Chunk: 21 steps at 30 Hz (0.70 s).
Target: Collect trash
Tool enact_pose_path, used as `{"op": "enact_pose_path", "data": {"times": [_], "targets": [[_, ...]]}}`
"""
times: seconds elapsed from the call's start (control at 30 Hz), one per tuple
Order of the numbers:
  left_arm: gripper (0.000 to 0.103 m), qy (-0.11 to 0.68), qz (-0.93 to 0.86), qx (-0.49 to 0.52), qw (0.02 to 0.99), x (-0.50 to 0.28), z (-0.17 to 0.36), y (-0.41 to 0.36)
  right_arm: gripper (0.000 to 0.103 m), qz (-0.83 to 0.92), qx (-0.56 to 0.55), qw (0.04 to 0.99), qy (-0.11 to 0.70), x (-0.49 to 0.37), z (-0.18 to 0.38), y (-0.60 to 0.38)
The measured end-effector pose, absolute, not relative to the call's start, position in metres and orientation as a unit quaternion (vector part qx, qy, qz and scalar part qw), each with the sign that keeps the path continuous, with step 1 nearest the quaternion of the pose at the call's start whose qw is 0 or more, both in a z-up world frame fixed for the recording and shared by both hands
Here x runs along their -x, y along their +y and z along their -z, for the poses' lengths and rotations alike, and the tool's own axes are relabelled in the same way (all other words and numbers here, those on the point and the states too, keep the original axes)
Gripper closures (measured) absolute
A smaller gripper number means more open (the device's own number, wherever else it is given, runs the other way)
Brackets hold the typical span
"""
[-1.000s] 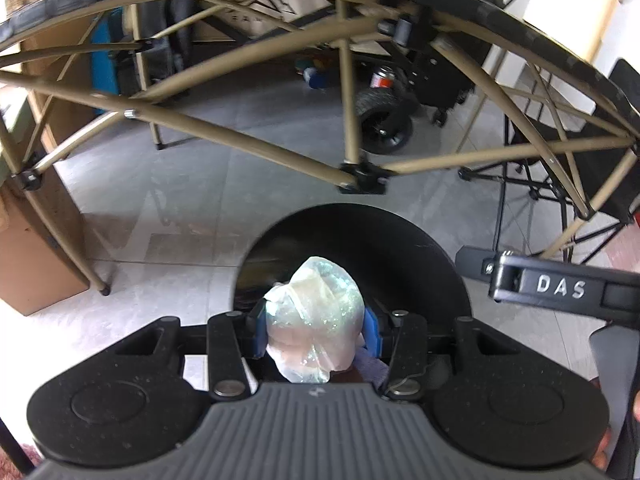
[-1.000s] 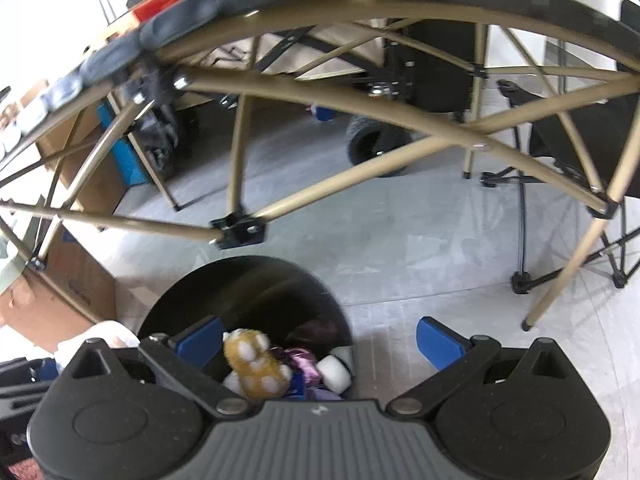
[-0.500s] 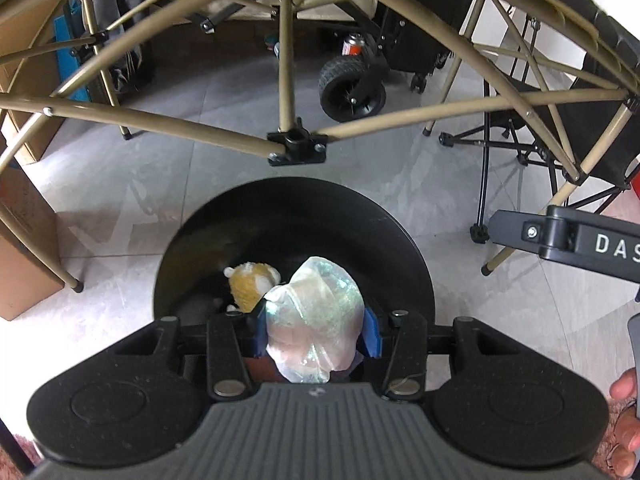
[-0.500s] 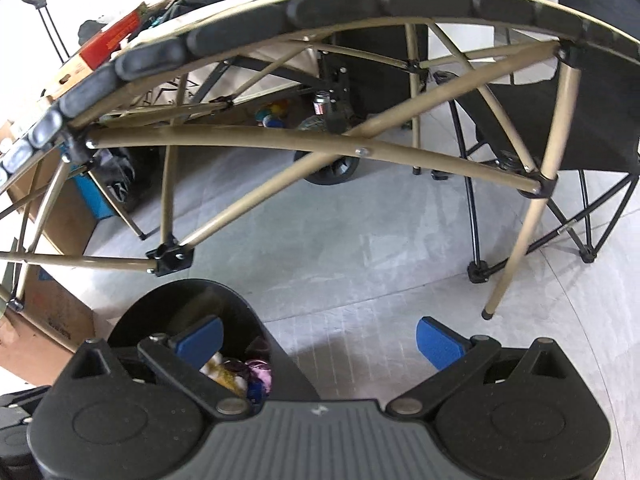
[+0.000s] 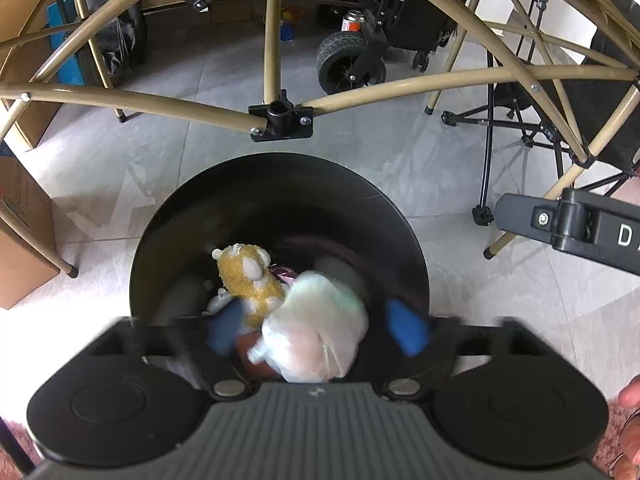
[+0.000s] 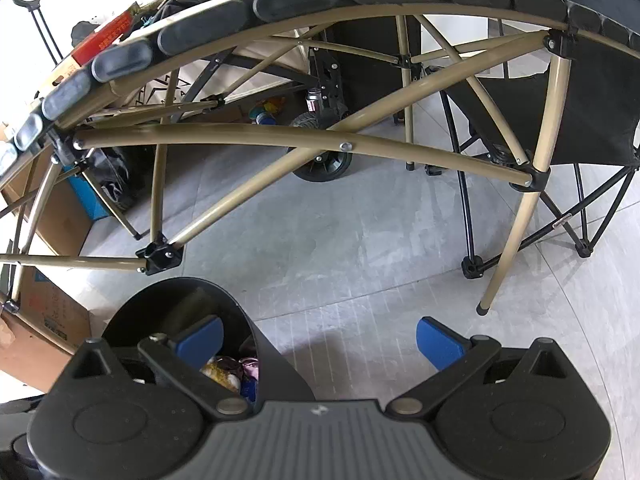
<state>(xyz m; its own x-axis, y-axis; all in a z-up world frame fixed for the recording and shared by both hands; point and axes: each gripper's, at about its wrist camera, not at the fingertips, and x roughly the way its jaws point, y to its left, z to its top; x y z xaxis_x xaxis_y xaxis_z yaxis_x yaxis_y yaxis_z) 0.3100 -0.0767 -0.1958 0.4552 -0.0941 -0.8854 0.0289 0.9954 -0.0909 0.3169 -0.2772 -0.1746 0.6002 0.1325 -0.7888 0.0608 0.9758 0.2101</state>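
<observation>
In the left wrist view the left gripper [image 5: 316, 330] points down into a round black bin [image 5: 280, 184] on the grey tile floor [image 5: 420, 168]. Its blue fingers [image 5: 404, 330] have just been opening and now stand wide apart, blurred, with a crumpled clear plastic bag [image 5: 316, 336] loose between them, touching neither finger, over the bin's mouth. At 10 o'clock from the bag, inside the bin, lies a yellow plush toy [image 5: 252, 280] among other scraps. The right gripper [image 6: 320, 340] hovers with its fingers [image 6: 438, 342] spread wide and nothing between them, over the floor just at 3 o'clock of the bin [image 6: 276, 364]. A tan tube frame [image 5: 152, 102] crosses the floor at 12 o'clock from the bin, with a black wheel [image 5: 340, 62] beyond it.
</observation>
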Motion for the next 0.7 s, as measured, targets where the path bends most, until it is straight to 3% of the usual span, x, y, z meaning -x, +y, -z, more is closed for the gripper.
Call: {"op": "enact_pose_path", "data": {"times": [0.7], "targets": [[0.0,0.503,0.005,0.044,0.863,-0.299,0.182,-0.06,0.0,-0.034,-0.101,0.897,0.43,-0.309,0.16,-0.269]]}}
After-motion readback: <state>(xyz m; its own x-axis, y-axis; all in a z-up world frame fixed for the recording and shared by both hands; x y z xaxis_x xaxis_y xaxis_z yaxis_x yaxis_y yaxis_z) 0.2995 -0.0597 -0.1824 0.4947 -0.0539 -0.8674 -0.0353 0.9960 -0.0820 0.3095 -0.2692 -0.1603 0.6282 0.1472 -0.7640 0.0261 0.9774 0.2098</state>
